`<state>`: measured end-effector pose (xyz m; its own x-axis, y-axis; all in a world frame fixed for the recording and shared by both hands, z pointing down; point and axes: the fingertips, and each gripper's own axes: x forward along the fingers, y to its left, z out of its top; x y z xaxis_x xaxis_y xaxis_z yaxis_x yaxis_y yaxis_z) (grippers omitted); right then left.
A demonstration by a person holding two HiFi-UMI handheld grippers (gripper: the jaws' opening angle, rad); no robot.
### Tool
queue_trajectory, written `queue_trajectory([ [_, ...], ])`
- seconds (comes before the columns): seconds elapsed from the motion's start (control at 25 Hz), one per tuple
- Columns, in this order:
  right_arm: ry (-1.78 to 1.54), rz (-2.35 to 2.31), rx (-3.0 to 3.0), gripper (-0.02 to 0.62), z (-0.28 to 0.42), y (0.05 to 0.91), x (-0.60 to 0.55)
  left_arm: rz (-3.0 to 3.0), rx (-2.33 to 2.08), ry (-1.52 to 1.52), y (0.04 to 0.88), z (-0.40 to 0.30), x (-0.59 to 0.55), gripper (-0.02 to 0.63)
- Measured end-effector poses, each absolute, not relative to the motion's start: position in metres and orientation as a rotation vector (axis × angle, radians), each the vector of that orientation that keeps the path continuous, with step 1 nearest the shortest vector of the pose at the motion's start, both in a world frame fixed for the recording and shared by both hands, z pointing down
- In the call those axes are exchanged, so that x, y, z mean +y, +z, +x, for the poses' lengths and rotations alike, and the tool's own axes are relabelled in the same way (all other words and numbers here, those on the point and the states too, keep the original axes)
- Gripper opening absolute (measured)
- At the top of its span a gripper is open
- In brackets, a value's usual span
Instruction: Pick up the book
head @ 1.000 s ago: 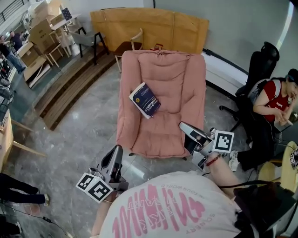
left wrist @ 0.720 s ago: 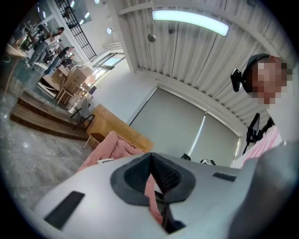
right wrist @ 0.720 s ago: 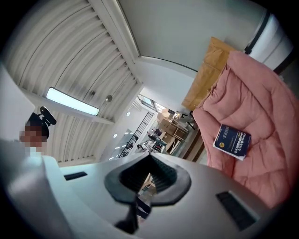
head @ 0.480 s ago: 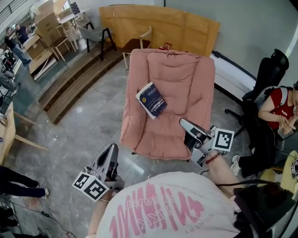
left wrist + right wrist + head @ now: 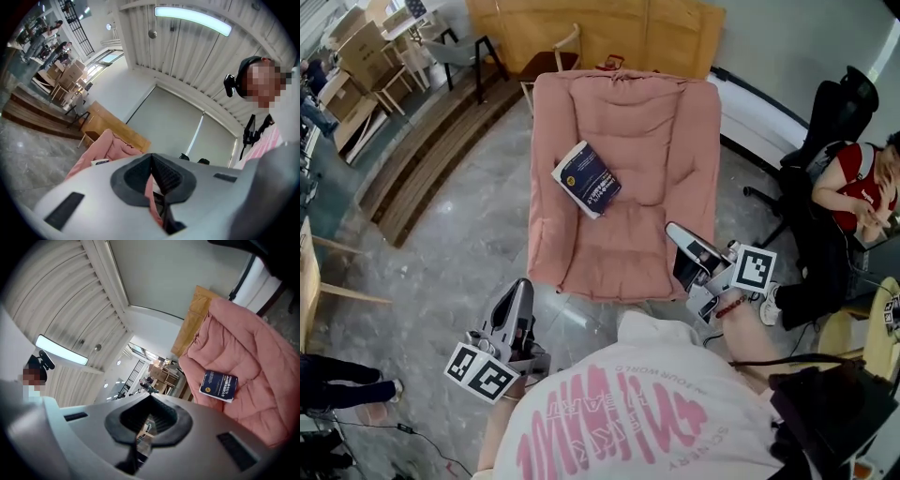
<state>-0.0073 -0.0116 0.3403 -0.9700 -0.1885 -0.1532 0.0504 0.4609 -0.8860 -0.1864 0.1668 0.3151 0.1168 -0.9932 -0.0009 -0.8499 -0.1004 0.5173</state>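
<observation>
Right tool [image 5: 673, 230] and left tool [image 5: 522, 287], pressed together, shifted slightly; book [image 5: 587, 178] lies well ahead.

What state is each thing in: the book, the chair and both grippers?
book: closed, cover up, lying on the chair, untouched.
pink chair: holds only the book.
left gripper: shut, empty, apart from the book.
right gripper: shut, empty, apart from the book.

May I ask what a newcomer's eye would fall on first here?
A big pink padded chair fills the middle of the head view, a dark blue book lying askew on it. In front of it, the left gripper and right gripper are both shut and empty.
</observation>
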Motion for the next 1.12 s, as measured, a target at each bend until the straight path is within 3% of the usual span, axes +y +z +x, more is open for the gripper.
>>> queue_trajectory([
  [1.12,-1.737,0.116,2.490,0.009,-0.106,0.375,-0.154,1.687,-1.977,-0.404,0.324,-0.242,0.070,0.008],
])
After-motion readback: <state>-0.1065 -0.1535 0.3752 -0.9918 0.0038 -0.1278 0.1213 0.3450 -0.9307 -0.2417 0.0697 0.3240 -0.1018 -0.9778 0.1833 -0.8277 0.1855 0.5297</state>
